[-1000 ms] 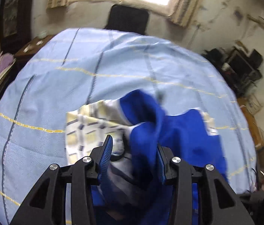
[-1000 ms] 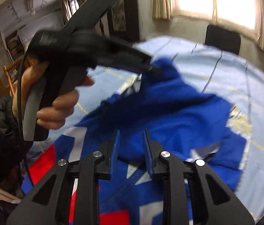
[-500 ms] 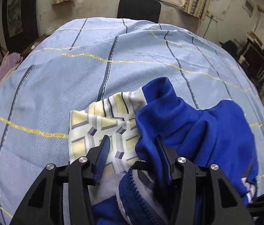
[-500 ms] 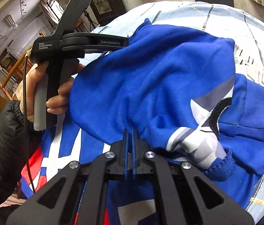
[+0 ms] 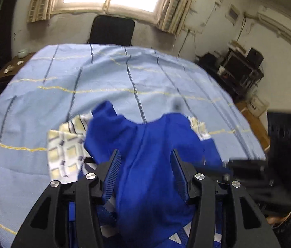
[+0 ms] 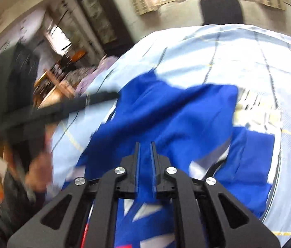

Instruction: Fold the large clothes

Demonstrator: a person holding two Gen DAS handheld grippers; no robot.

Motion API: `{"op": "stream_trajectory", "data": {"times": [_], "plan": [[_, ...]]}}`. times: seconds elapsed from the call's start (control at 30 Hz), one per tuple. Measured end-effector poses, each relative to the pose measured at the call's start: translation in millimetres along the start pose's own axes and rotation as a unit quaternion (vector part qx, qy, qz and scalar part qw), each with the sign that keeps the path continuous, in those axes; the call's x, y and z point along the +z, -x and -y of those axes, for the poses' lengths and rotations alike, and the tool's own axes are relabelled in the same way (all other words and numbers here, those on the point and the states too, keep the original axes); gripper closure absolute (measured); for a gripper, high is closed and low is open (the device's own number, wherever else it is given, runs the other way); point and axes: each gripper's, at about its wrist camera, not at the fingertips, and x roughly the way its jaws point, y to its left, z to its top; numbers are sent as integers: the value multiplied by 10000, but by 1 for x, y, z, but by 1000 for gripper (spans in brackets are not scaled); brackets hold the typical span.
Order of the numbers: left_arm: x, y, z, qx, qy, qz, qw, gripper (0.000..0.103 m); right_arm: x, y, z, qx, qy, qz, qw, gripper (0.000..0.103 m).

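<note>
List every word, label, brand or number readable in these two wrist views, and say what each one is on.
None is readable.
Left gripper, seen from the right wrist: any printing on its body is lost to motion blur.
Cardboard box by the right wall: dark marks, too small and blurred to read.
Blue garment: only colour patches show, no lettering.

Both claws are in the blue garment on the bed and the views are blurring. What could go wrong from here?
1. The right claw pinches only a thin fold of the blue garment; a pull might slip it free.
2. The left claw straddles a thick bunch, so cloth may drop out.
3. The patterned cloth underneath could get dragged along.
</note>
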Motion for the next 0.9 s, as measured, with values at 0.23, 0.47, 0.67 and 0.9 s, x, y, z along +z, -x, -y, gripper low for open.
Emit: {"op": "stream_trajectory", "data": {"times": [0.23, 0.47, 0.67, 0.9], "plan": [[-16, -39, -30, -143, 478, -364, 9981, 54, 10, -39, 54, -279, -912, -262, 9951, 94], [-21, -40, -27, -66, 269, -226, 9994, 54, 5, -45, 70, -196, -1053, -248, 9939, 103], [-21, -2, -22, -149, 394, 62, 9991, 52, 5, -14, 53, 43, -1044, 27, 9945, 95], [-49, 72, 1, -205, 322, 614, 9974, 42, -30, 89, -7, -496, -135, 1700, 9841, 17]]}}
